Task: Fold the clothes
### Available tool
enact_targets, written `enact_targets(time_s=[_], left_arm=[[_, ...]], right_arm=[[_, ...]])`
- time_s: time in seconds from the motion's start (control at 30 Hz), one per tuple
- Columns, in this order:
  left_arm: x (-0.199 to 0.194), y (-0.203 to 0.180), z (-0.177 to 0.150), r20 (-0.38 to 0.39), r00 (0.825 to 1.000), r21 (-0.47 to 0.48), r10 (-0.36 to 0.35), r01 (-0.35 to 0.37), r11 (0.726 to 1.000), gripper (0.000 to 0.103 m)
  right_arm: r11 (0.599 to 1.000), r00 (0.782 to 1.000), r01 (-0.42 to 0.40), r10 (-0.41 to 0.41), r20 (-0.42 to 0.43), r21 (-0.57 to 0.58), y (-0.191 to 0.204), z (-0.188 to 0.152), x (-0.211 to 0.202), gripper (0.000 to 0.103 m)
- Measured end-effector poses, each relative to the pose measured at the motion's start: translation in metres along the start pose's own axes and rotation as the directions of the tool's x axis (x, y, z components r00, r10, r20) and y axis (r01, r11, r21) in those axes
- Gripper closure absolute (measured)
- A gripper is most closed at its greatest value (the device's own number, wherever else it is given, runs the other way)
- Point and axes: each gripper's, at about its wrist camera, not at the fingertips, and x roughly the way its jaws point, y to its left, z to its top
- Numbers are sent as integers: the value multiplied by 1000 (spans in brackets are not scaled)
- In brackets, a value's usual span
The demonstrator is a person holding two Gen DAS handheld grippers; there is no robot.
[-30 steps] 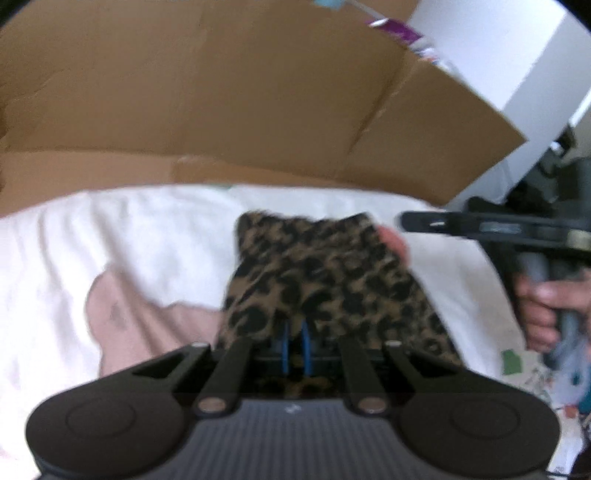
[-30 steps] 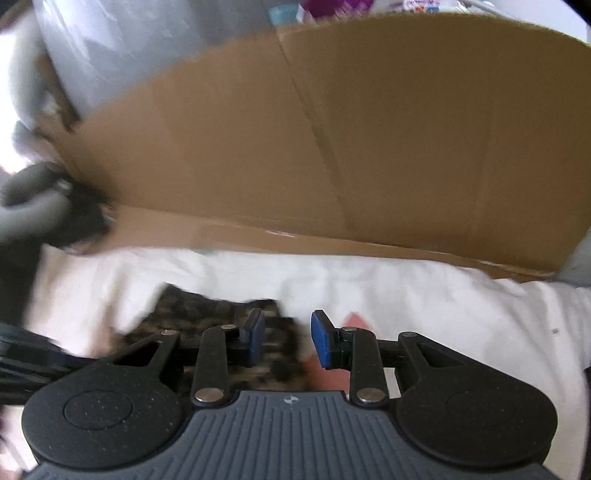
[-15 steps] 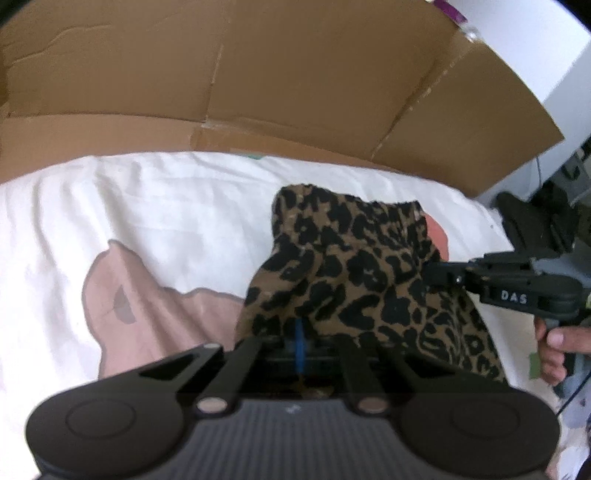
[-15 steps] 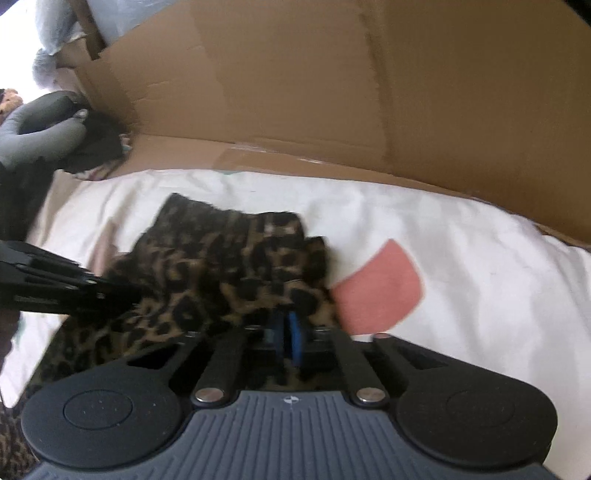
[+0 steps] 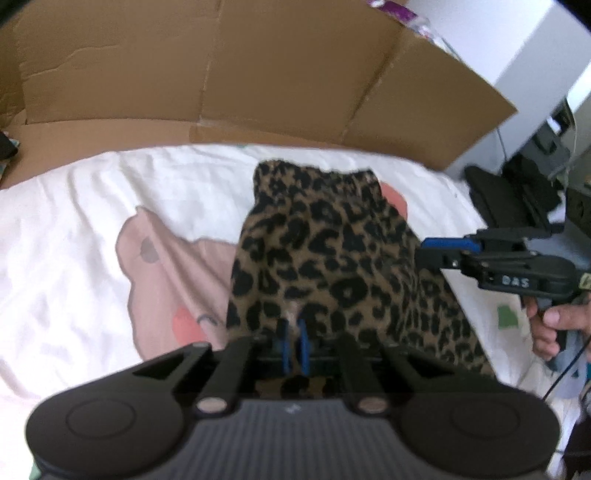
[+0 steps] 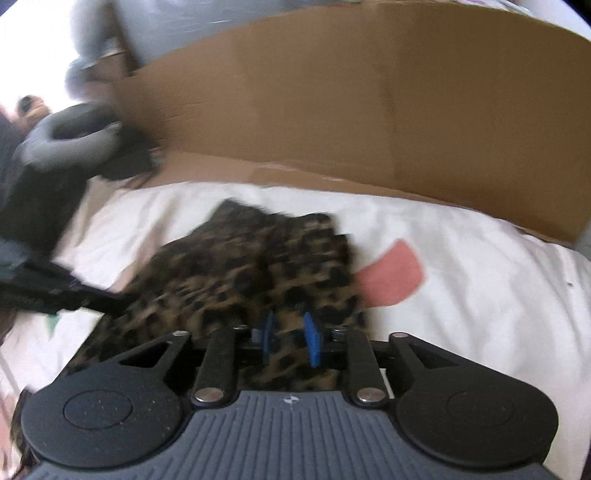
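Stretching ahead of both grippers, the leopard-print garment (image 5: 325, 258) is pinched by the left gripper (image 5: 293, 345); the right gripper (image 6: 290, 338) is spread over it.

Looks like a bedroom in somebody's home, nothing lab-like about it. The whole near area is taken up by a rumpled white bedsheet (image 5: 74, 236) printed with a pink cartoon animal (image 5: 162, 273) and a red-pink patch (image 6: 391, 275), the kind of bedding found on a home bed. A big flattened cardboard box (image 5: 258, 70) is propped along the far edge of the bed like a makeshift wall. A white wall (image 5: 480, 33) can be made out at the far right, and dark household clutter (image 5: 517, 192) is piled at the right, too blurred to be named.
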Motion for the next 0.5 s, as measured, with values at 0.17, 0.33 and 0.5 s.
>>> enact_targets(time_s=[0.17,0.33,0.5], left_arm=[[10,3,-16,-42,998,5,54,-53,999,95],[9,7,-20,-48,995,19,92,-91,996,95],[2,9,-26,-50,991,38,123,-121,992,95]], right_arm=[[998,998,-15,11,-66,-62,15,-23,1,66],[984,988,66,-88,-126,-168,18,-43,6,66],[980,982,112,-135,-129,-167,13,-51,-5,66]])
